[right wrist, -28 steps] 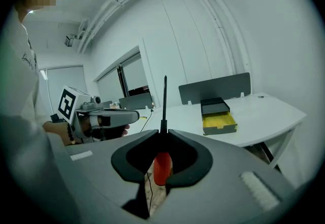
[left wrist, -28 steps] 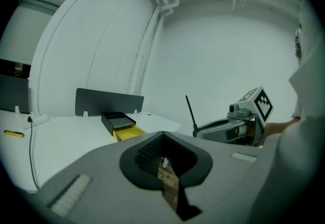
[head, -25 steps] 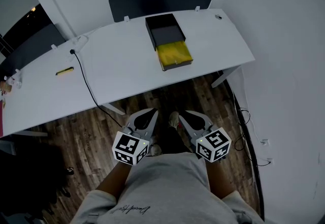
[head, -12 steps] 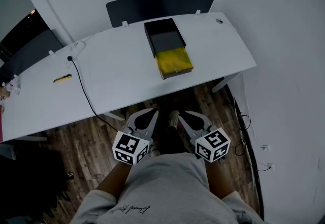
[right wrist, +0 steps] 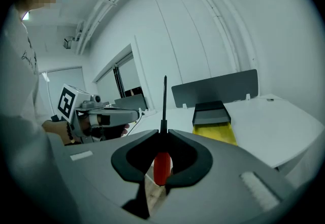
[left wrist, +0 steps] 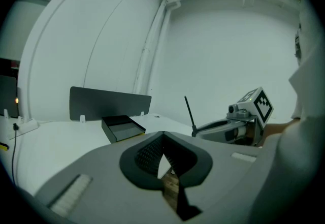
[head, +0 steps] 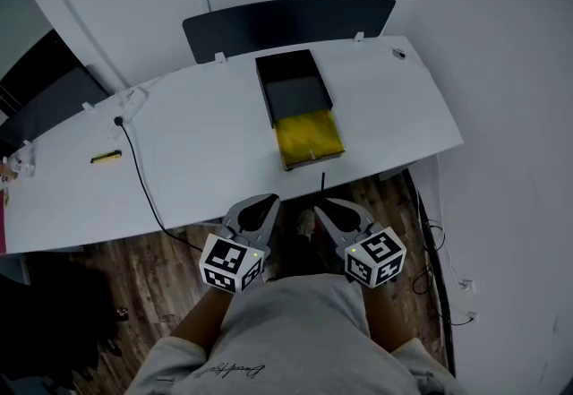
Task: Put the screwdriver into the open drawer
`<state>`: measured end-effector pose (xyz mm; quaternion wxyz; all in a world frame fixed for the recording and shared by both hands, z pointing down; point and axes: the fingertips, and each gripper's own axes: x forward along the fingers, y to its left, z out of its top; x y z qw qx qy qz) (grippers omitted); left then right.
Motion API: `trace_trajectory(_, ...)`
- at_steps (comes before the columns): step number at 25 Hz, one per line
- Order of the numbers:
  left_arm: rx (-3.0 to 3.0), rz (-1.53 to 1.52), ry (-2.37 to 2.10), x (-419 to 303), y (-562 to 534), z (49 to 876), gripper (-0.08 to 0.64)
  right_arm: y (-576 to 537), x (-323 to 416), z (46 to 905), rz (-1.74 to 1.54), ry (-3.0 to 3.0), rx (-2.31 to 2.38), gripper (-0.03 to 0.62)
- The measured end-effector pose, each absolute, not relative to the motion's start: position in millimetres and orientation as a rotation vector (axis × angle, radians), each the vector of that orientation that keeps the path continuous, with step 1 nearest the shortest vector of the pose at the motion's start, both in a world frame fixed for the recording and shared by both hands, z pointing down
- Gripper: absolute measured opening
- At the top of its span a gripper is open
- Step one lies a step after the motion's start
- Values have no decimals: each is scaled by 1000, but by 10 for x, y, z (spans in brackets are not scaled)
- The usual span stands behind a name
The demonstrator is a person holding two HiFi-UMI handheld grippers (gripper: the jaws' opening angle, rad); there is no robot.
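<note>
My right gripper [head: 320, 203] [right wrist: 163, 135] is shut on the red handle of a screwdriver [right wrist: 162, 166]; its thin black shaft [head: 323, 183] sticks out toward the desk. Ahead on the white desk [head: 197, 151] stands a black drawer box [head: 291, 84] with its yellow-lined drawer [head: 309, 138] [right wrist: 214, 132] pulled open toward me. The left gripper [head: 267, 201] [left wrist: 162, 139] is shut on nothing, level with the right one, both held over the floor just short of the desk's front edge. The left gripper view shows the right gripper [left wrist: 223, 129] and the shaft [left wrist: 189, 111] beside the box [left wrist: 122, 127].
A dark partition panel [head: 286, 21] runs behind the desk. A black cable [head: 134, 165] crosses the desk's left part from a white power strip [head: 130, 102], and a small yellow and black item [head: 106, 157] lies far left. White walls close in at the right; wooden floor [head: 134, 268] lies below.
The desk and the open drawer have come nearer, so both grippers have advanced toward the desk's front edge. The screwdriver stays in the right gripper's grip.
</note>
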<state>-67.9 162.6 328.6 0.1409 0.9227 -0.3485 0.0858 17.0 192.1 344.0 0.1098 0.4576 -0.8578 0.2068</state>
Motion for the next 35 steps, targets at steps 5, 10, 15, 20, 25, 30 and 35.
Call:
trace_trajectory(5,2642,249,-1031,-460,1176,3260,0,1452,383,3401,602,-2523,1303,74)
trace_trajectory(10,2623,255,-1057,-209,750,3242,0,1019,647,3393,609,-2527,1269,74)
trace_trajectory(15,2603,260,-1086,21,374,3234,0,625,898,3383,609,-2538,1236,74)
trace_trajectory(20,2586,255,-1120,194,26,3234,0,279,1064,3394,599,-2552,1194,74)
trace_trajectory(25,2572,249,-1156,269,-232,3228,0,5,1143,3403,597,-2565,1157,74)
trace_trajectory(30,2549,263,-1194,260,-379,3238,0,-154,1165,3404,598,-2568,1119,74)
trace_trajectory(35,2536,291,-1213,167,-460,3245,0,-215,1121,3468,630,-2555,1100,74)
